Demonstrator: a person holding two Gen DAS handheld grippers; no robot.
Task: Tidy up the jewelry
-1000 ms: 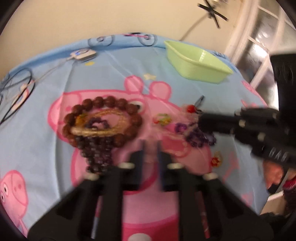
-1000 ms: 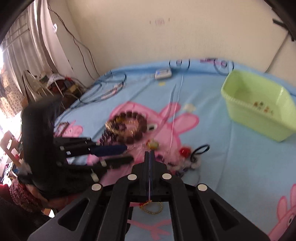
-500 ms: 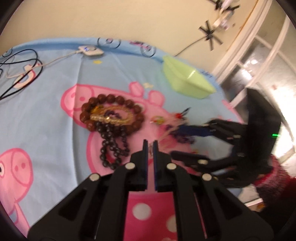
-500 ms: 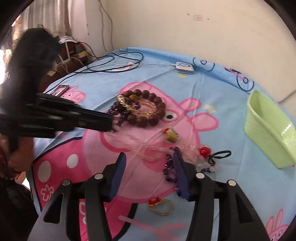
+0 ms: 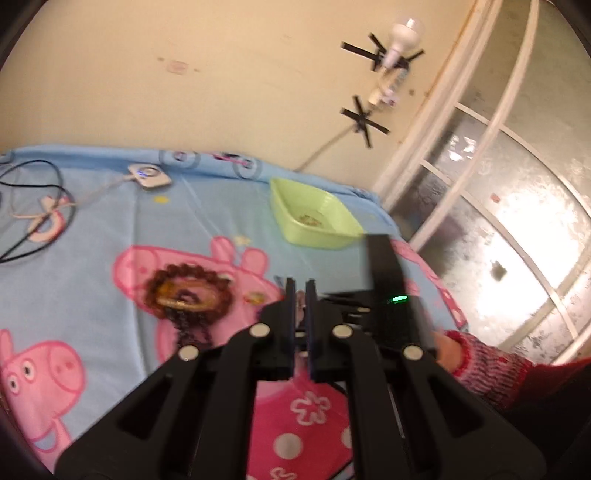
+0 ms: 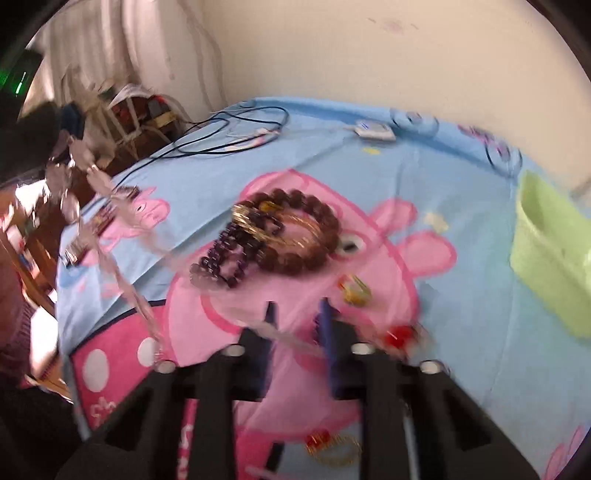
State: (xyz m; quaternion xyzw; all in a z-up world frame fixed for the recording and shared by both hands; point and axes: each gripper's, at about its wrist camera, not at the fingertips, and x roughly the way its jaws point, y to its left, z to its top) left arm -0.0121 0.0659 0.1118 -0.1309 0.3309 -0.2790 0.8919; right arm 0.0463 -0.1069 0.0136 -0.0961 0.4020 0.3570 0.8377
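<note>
Clear faceted-bead strand (image 6: 127,291) — one end pinched in the near-shut left hand-held gripper (image 5: 301,295), high and far from the light-green plastic basin (image 6: 550,254) — slopes basinward between the jaws of the right hand-held gripper (image 6: 297,314), the nearer to the basin. Those jaws have just been closing but are not yet pressing the strand.

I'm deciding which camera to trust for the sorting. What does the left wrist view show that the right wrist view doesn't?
Left wrist only: the window, a bulb taped to the wall, and small pieces lying inside the green basin. Right wrist only: a clear bead chain strung up toward the left gripper, a gold ring and a red bead. Both: the brown bead bracelet, the basin and the cartoon sheet.
</note>
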